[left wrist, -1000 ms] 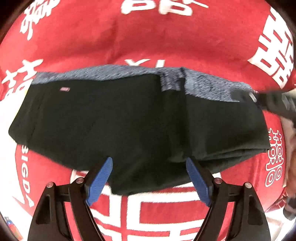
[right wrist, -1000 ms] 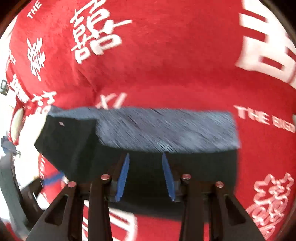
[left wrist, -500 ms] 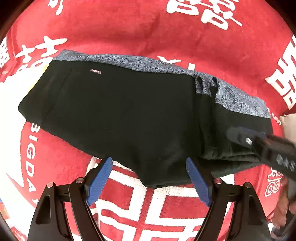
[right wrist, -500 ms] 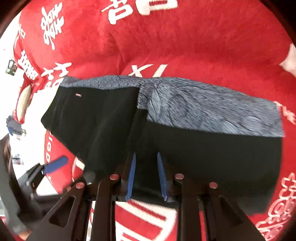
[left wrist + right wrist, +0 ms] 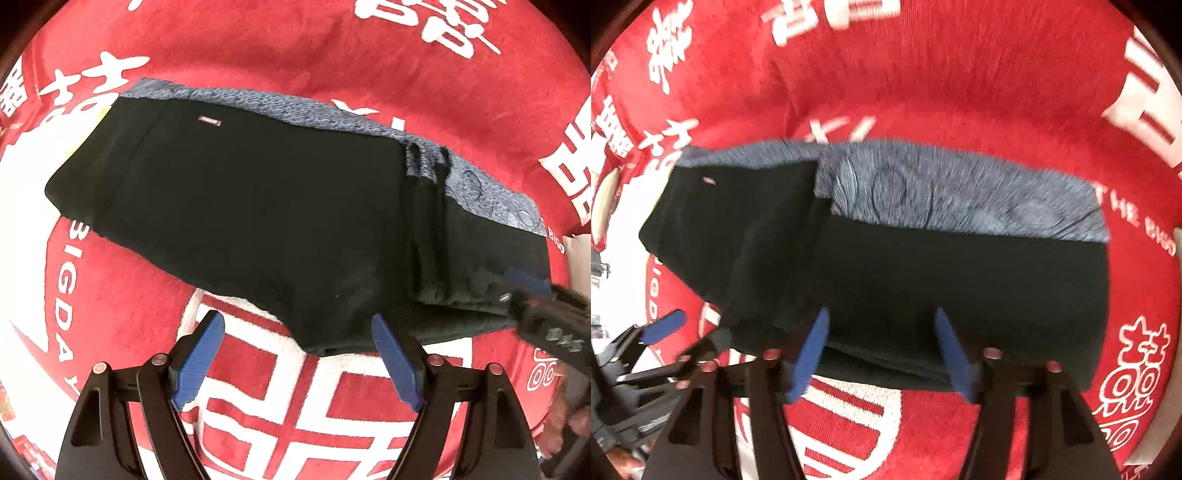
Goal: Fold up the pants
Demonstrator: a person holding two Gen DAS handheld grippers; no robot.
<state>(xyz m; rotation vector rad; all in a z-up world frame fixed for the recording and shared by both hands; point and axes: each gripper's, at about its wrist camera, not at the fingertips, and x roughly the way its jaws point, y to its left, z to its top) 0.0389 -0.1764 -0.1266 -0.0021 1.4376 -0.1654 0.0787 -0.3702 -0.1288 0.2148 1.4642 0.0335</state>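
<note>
The black pants with a blue-grey patterned band along the far edge lie folded into a compact bundle on the red blanket; they also show in the right wrist view. My left gripper is open, its blue pads just short of the near edge of the pants. My right gripper is open, its blue pads straddling the near edge of the bundle without pinching it. The right gripper shows at the right edge of the left wrist view; the left gripper shows at the lower left of the right wrist view.
A red blanket with white characters and lettering covers the surface under and around the pants. A white patch of it lies at the far left.
My right gripper has opened from nearly shut and let go of the pants' near edge. The left gripper has stayed open and backed off slightly.
</note>
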